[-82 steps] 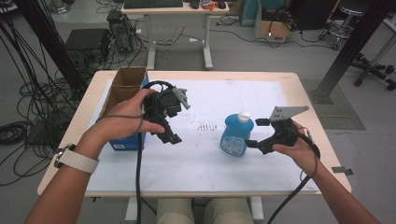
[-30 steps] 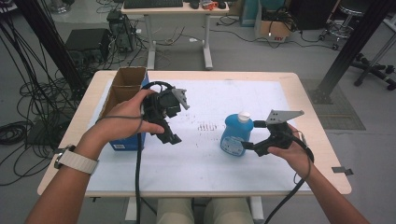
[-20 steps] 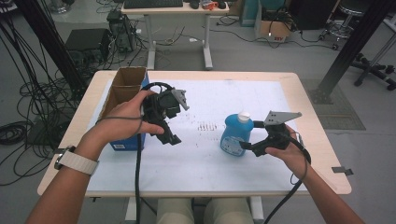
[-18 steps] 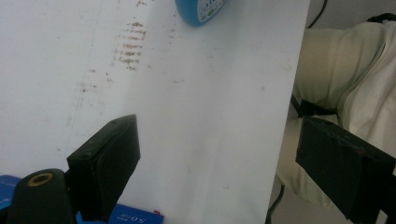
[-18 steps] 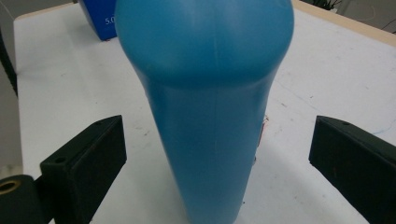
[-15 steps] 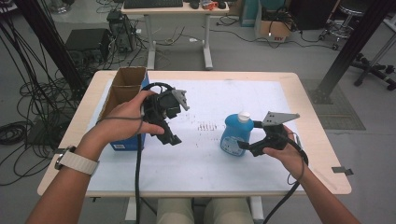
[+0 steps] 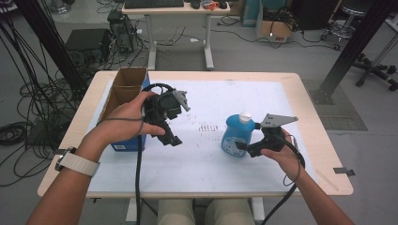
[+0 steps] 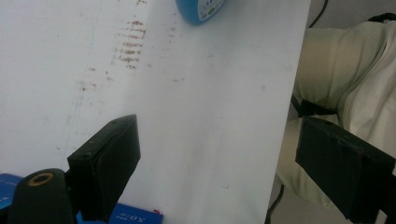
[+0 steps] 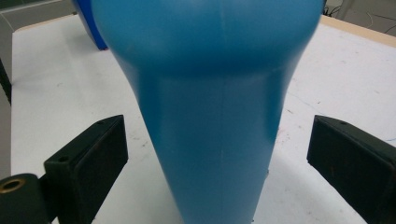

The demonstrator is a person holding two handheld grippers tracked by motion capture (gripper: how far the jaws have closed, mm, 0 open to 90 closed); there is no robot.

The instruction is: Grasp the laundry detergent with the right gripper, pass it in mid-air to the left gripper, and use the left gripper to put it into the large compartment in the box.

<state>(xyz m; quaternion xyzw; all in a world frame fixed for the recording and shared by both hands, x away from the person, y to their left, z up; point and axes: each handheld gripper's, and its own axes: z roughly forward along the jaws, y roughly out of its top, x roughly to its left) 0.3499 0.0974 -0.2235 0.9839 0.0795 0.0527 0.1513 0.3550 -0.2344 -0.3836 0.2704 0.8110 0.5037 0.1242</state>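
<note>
A blue plastic bottle [image 7: 235, 137] with a white cap stands upright on the white table sheet [image 7: 206, 164], right of centre. My right gripper [image 7: 244, 147] is at its right side, low down. In the right gripper view the bottle [image 9: 210, 116] stands between the open jaws of that gripper [image 9: 219, 140], with a gap on each side. My left gripper [image 7: 170, 136] is held above the sheet at the left, jaws pointing down and to the right. In its own view my left gripper [image 8: 224, 154] is open over bare sheet, and the bottle's base [image 8: 201, 7] shows at the top edge.
An open cardboard box [image 7: 123, 89] stands at the table's left edge, with a blue carton [image 7: 126, 143] at its near end. Brown scuff marks [image 7: 209, 126] dot the sheet's middle. The person's trousers [image 8: 345, 70] lie beyond the table's near edge.
My right gripper has moved left along the table to the bottle, and its open jaws now sit on either side of it. The left gripper has stayed put.
</note>
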